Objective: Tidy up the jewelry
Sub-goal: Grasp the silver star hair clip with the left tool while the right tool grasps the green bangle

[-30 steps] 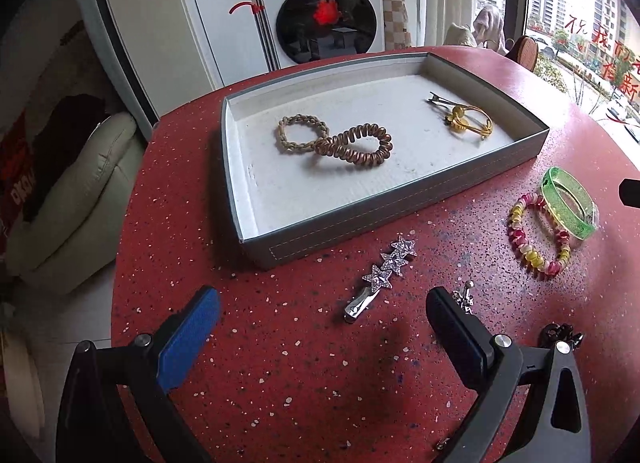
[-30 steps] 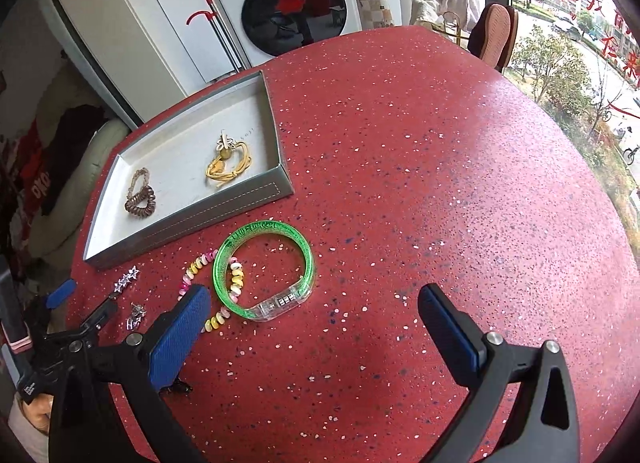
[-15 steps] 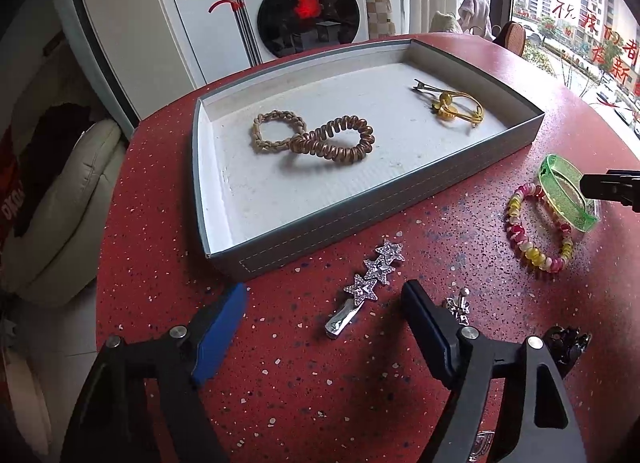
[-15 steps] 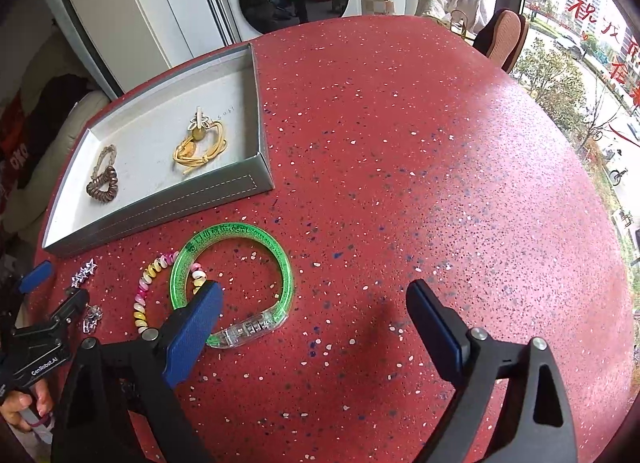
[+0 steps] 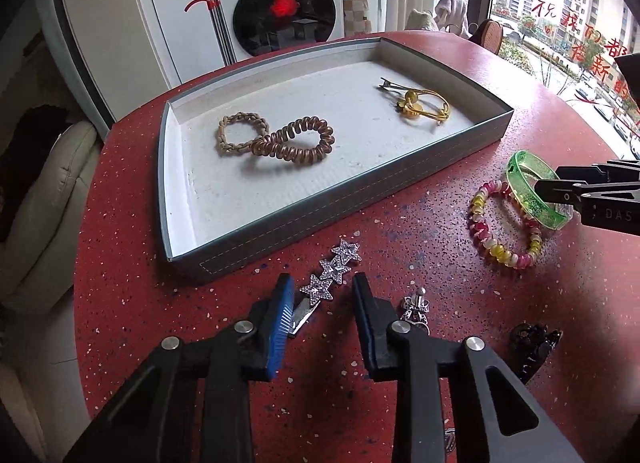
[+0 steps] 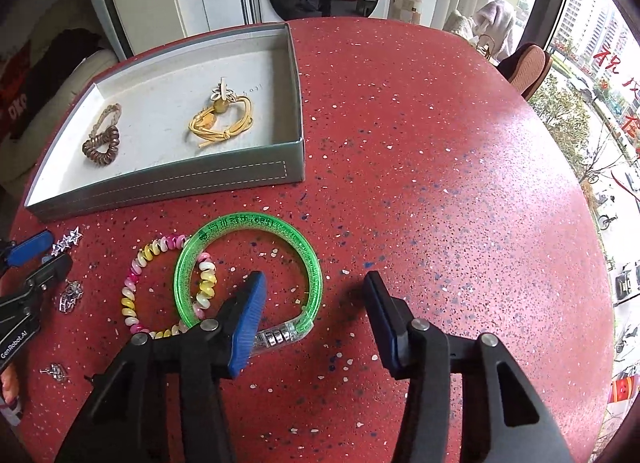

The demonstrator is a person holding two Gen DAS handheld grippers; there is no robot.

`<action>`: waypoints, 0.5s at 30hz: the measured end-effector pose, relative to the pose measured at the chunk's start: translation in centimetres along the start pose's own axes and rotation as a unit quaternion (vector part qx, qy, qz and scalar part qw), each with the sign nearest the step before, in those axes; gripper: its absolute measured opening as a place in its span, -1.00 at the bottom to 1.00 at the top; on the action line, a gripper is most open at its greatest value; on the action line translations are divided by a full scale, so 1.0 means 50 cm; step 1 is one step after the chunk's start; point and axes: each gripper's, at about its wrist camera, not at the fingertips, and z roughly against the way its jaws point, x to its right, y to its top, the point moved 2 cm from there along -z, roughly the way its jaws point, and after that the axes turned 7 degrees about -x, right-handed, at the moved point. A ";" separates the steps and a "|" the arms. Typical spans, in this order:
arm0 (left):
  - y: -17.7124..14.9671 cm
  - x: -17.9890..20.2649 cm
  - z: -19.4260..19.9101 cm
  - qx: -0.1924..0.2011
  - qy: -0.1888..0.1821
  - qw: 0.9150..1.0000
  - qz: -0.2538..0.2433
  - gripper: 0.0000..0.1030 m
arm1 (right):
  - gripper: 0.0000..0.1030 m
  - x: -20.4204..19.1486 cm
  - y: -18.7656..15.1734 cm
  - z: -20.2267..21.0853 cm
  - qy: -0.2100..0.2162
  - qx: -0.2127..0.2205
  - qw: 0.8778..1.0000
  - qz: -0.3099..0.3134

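Left hand-held gripper [image 5: 320, 295] is closing around the silver star-studded hair clip [image 5: 326, 287] lying on the red speckled tabletop [image 6: 440, 183], pads not yet pressing. Right hand-held gripper [image 6: 314, 295] is closing, straddling the translucent green plastic bangle [image 6: 248, 223], ungripped, near the grey tray [image 5: 360, 199].

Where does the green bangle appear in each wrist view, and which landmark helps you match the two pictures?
Left wrist view: green bangle at the right edge, overlapping the beaded bracelet.
Right wrist view: green bangle at lower centre, around the near finger.
Shared landmark: grey tray.
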 end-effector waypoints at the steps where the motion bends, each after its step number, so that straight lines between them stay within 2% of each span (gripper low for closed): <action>1: 0.000 0.001 0.001 0.000 -0.001 1.000 0.001 -0.23 | -0.10 -0.002 -0.001 0.001 0.000 0.000 1.000 0.003; 5: -0.004 -0.010 0.003 0.001 -0.004 1.000 0.018 -0.24 | -0.34 -0.014 -0.005 0.006 0.002 0.000 1.000 0.009; 8: -0.010 -0.023 0.009 0.003 -0.013 0.999 0.039 -0.24 | -0.62 -0.025 -0.010 0.011 -0.001 0.001 1.000 0.010; 9: -0.012 -0.028 0.012 0.005 -0.016 0.999 0.046 -0.24 | -0.80 -0.023 -0.010 0.011 -0.005 0.003 1.000 0.009; 11: -0.015 -0.034 0.022 0.011 -0.022 0.998 0.054 -0.34 | -0.82 -0.019 -0.012 0.015 -0.001 0.006 1.000 0.002; 15: -0.019 -0.042 0.035 0.019 -0.031 0.997 0.064 -0.34 | -0.85 -0.005 -0.017 0.031 0.010 0.016 1.000 -0.015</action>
